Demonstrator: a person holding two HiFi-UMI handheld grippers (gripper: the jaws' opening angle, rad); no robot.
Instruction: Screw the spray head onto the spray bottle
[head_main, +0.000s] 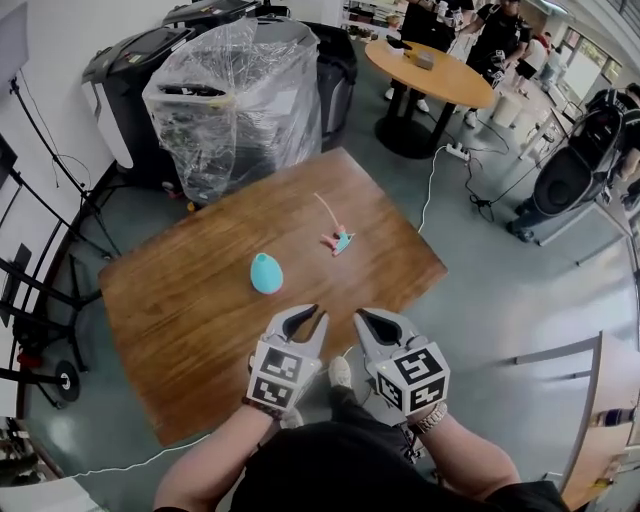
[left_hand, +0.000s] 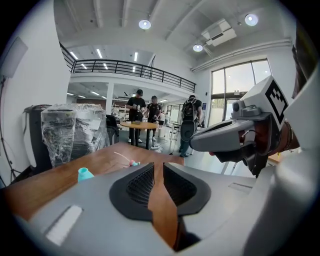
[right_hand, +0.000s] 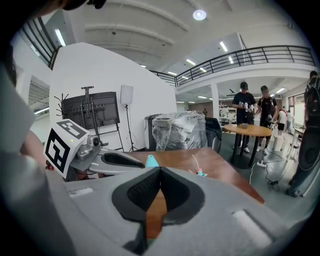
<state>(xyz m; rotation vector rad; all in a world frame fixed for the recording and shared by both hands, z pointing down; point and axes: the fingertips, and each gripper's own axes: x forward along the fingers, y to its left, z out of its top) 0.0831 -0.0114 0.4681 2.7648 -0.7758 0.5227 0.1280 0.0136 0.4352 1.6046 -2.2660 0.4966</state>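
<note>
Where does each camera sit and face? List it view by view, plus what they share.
Head view: on the person's head, steeply down onto wooden table, spray bottle, spray head; forearms, left hand-held gripper, right hand-held gripper show.
Left gripper view: on the left one, along its slightly parted jaws across the table; right one at right.
Right gripper view: on the right one, along closed jaws; left one at left.
Shared: all show bottle and spray head.

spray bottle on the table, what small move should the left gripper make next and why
Probably carry the left gripper forward to the teal spray bottle and open it wider. Its jaws show only a narrow gap with nothing between them, and the bottle sits untouched ahead, apart from the spray head.
</note>
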